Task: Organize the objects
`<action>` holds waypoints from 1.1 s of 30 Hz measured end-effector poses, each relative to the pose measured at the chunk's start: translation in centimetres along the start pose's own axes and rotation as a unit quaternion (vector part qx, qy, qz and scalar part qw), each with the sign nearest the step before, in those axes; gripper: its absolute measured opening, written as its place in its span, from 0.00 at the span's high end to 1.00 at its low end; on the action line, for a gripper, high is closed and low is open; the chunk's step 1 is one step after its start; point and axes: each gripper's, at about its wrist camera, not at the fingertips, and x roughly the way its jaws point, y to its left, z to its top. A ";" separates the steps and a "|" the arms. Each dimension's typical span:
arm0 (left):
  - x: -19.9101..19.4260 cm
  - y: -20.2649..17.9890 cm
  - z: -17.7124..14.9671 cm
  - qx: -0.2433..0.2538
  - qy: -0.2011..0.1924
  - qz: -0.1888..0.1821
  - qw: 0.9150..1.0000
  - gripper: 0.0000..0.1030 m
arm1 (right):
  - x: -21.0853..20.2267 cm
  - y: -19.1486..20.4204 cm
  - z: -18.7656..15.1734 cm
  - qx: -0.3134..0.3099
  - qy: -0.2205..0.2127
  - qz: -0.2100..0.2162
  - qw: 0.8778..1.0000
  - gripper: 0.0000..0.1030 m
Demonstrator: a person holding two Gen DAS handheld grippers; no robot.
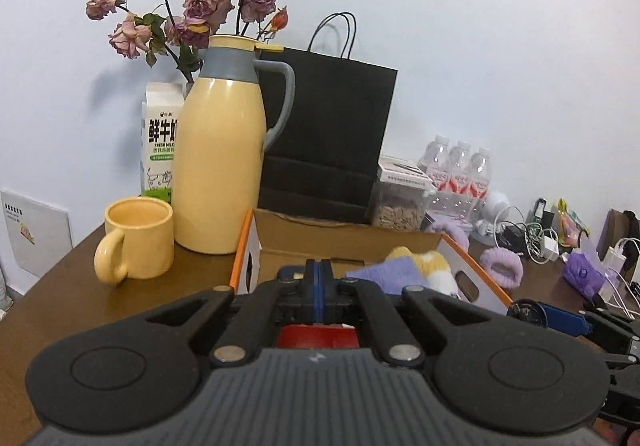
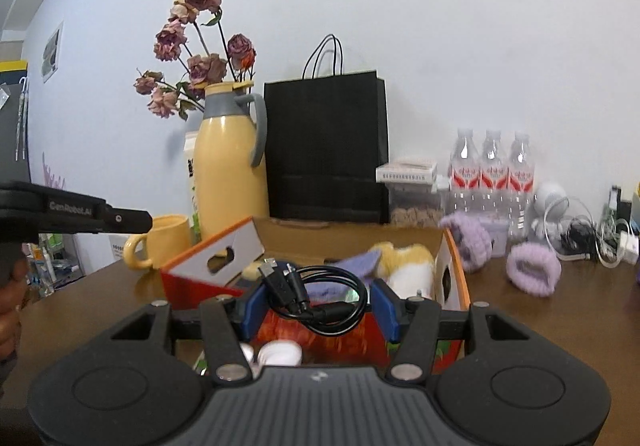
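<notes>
Left gripper (image 1: 319,273) closed, nothing between its pads. Right gripper (image 2: 320,300) clamps a coiled black cable (image 2: 320,296) above the cardboard box (image 2: 344,236).

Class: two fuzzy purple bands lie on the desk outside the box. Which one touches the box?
The left band, leaning against the box's right wall. The other band lies apart on bare desk.

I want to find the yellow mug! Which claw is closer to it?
Left. The left claw, shut and empty, is just right of the yellow mug. The right claw, gripping a coiled black cable, sits farther right, in front of the cardboard box.
</notes>
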 end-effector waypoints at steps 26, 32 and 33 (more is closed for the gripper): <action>1.4 -1.3 0.1 0.050 0.028 -0.004 0.998 0.93 | 2.5 -0.5 1.3 -0.014 -0.003 0.005 1.000 0.47; 5.6 -3.3 2.2 0.034 0.006 -0.019 0.999 0.93 | 6.0 -1.2 2.8 -0.014 -0.007 -0.009 1.000 0.48; 6.4 -3.3 2.2 0.033 0.009 -0.018 0.999 0.93 | 6.8 -1.4 2.9 -0.013 -0.007 -0.010 1.000 0.47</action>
